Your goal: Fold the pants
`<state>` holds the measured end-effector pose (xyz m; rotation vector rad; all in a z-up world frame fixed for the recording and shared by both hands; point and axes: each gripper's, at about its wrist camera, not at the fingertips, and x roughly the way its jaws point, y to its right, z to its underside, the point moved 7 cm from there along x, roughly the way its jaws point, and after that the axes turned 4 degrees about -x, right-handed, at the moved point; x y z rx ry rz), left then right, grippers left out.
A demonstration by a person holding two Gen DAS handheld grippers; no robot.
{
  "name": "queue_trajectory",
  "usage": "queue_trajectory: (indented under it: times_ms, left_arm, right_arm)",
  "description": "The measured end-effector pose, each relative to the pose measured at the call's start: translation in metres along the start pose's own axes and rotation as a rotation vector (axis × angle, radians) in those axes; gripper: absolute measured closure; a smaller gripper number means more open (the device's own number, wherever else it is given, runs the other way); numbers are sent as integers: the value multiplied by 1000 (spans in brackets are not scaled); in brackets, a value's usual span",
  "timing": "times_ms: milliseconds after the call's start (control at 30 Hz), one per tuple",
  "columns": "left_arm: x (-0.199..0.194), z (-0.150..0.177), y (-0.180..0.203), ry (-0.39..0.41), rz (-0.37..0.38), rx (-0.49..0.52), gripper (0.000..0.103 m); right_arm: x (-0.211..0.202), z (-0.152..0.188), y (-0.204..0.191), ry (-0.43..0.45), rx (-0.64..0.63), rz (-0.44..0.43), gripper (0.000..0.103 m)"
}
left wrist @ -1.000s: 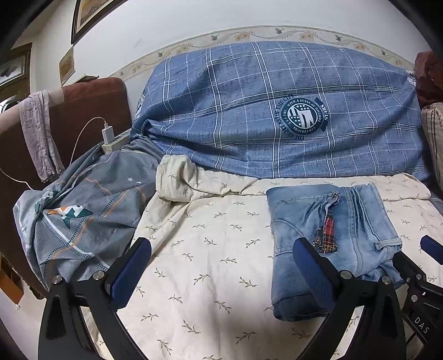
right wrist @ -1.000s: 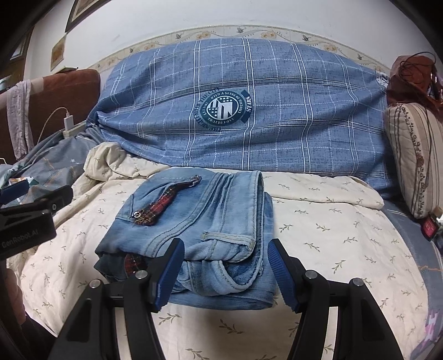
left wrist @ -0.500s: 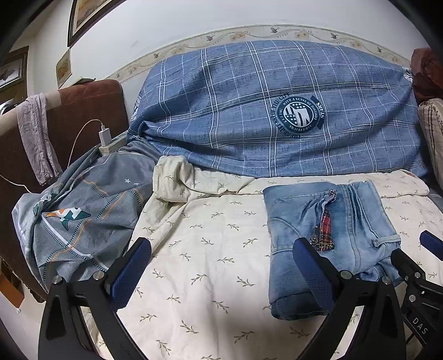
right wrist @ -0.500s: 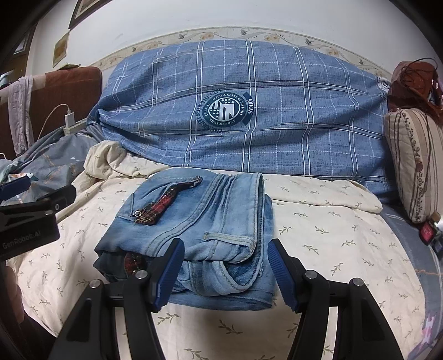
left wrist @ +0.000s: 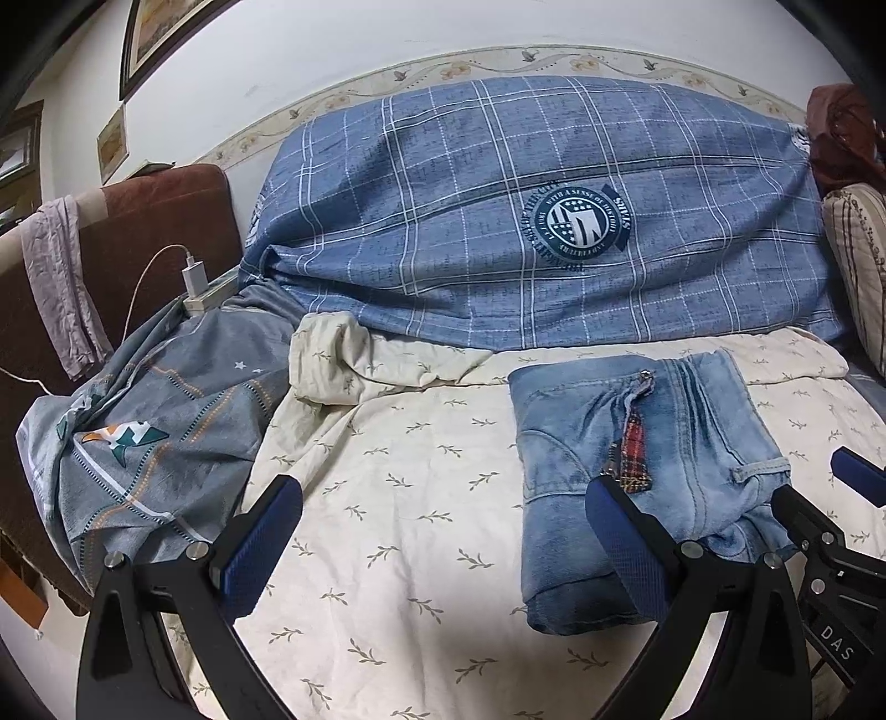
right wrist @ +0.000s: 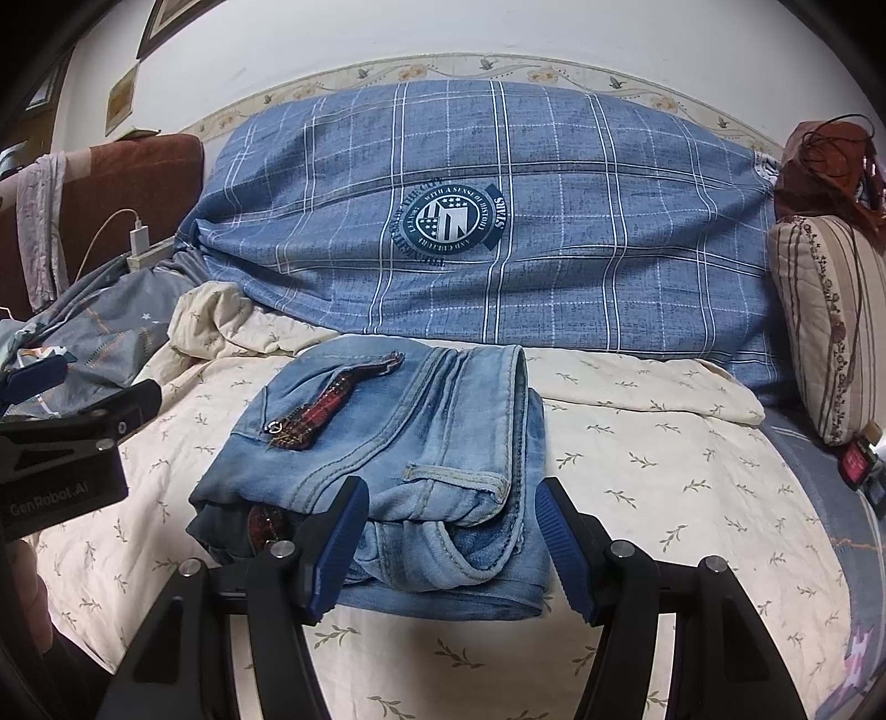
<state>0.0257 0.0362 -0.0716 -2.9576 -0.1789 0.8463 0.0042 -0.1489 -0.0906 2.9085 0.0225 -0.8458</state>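
A white wall (left wrist: 343, 50) with framed pictures (left wrist: 149, 39) backs the bed; a brown headboard (left wrist: 166, 221) stands left.

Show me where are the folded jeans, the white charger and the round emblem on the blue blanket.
folded jeans (right wrist: 387, 443), right wrist view, top denim layer.
white charger (left wrist: 195, 275), left wrist view, plug body.
round emblem (right wrist: 449, 224), right wrist view, centre of the print.

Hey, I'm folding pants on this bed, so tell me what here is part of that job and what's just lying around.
Part of the job:
- folded jeans
- left gripper, open
- right gripper, open
- cream leaf-print sheet under the jeans

Just lying about:
- blue plaid quilt
- grey patterned bedding
- white charger and cable
- striped pillow
- lilac cloth on the brown headboard
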Motion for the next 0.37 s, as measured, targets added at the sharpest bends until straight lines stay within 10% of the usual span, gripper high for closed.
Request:
queue_trajectory:
  times_ms: [367]
  left_arm:
    - [-1, 2, 19, -3, 66, 10, 1]
  right_arm:
    - [0, 1, 8, -5, 15, 0, 37]
